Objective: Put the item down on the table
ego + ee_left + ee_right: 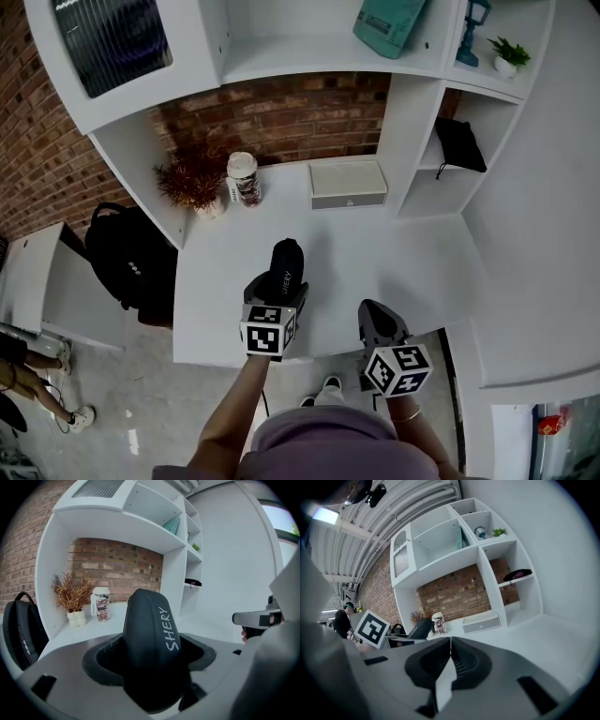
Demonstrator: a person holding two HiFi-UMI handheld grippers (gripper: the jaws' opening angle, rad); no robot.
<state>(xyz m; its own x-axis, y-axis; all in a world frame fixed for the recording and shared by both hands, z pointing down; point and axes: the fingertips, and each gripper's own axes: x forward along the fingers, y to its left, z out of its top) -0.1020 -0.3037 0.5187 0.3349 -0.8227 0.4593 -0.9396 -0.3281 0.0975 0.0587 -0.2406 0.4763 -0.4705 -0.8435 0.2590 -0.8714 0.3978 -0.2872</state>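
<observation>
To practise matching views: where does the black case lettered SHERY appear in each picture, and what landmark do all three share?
Head view: black case at centre, in the left gripper's jaws.
Left gripper view: black case fills the centre, clamped between the jaws.
Right gripper view: black case small, left of centre, beside the white-lidded cup.
Shared landmark: the white-lidded cup, seen in all three.

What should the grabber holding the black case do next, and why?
Probably lower the left gripper straight down until the black case rests on the white table, and only then open. Its jaws are shut on the case, which seems to hang above bare tabletop near the front edge.
</observation>
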